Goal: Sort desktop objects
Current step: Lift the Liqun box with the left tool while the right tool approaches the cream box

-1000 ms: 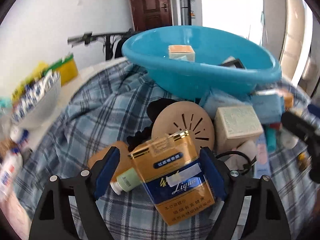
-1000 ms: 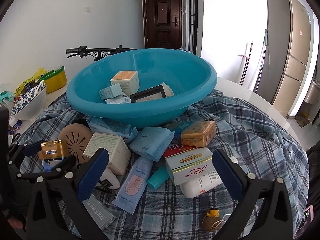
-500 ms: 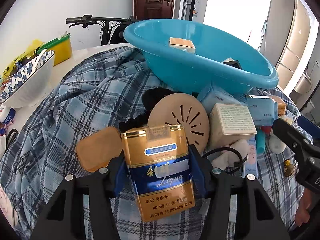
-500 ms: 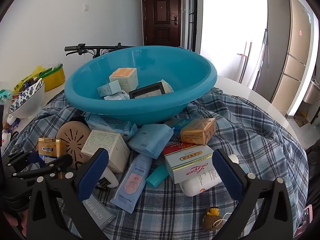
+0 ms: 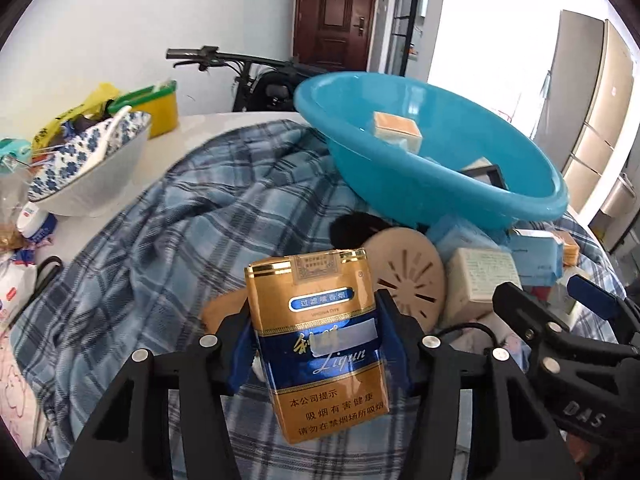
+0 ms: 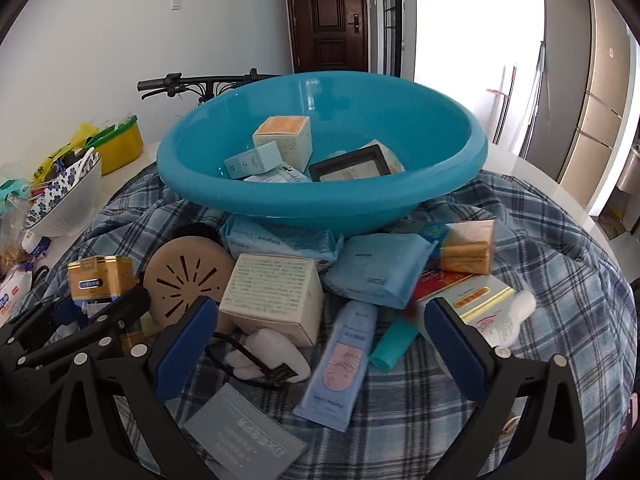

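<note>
My left gripper (image 5: 316, 342) is shut on a gold and blue cigarette pack (image 5: 316, 292), held upright above the plaid cloth. The right wrist view shows that pack (image 6: 100, 280) at the far left. A blue basin (image 6: 320, 200) stands behind the pile and holds several small boxes and a black frame. My right gripper (image 6: 320, 344) hangs open over the pile with nothing gripped. Below its fingers lie a white box (image 6: 276, 292), a pale blue tube (image 6: 348, 356) and a teal tube (image 6: 394, 344). A round beige slotted disc (image 5: 408, 276) leans behind the pack.
Blue packets (image 6: 376, 272), an orange box (image 6: 468, 248), a white and gold box (image 6: 476, 300) and a grey card (image 6: 240, 432) lie on the plaid cloth (image 5: 180, 240). A blue-patterned bowl (image 5: 88, 164) and a yellow tub (image 5: 160, 108) stand at the left. A fridge (image 6: 592, 80) stands right.
The left jaws have closed onto the cigarette pack, and it now stands higher against the pile. The right gripper has come closer to the pile and slightly lower.
</note>
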`<state>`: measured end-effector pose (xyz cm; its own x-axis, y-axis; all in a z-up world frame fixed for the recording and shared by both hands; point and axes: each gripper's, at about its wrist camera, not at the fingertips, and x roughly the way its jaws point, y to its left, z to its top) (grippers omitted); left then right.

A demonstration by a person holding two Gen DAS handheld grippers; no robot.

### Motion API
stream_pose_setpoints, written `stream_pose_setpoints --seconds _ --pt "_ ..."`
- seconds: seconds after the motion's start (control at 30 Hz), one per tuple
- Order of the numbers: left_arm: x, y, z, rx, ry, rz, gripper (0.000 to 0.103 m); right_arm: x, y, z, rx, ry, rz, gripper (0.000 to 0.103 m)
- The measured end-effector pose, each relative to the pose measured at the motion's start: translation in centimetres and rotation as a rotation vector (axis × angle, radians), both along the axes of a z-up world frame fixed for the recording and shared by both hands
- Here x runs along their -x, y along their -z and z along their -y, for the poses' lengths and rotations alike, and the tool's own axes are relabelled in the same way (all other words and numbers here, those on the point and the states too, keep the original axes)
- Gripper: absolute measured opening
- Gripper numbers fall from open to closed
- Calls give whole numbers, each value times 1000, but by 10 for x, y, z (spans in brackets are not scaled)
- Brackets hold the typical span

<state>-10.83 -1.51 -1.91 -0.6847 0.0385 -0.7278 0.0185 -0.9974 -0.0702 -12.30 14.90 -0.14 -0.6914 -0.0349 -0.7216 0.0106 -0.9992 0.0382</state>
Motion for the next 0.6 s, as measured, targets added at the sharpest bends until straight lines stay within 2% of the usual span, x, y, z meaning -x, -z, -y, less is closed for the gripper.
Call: stream_pose_setpoints --seconds 0.1,0.27,0.47,0.6 --pt "1 -2 11 12 -54 -8 57 8 4 6 -6 7 11 103" --pt "3 -3 34 -33 -119 -3 57 14 16 21 -57 5 17 103" --pt "0 -5 33 -43 -97 -8 57 17 23 24 -134 24 2 103" --pt "2 -2 27 -44 -78 6 57 17 20 24 -156 45 -39 93"
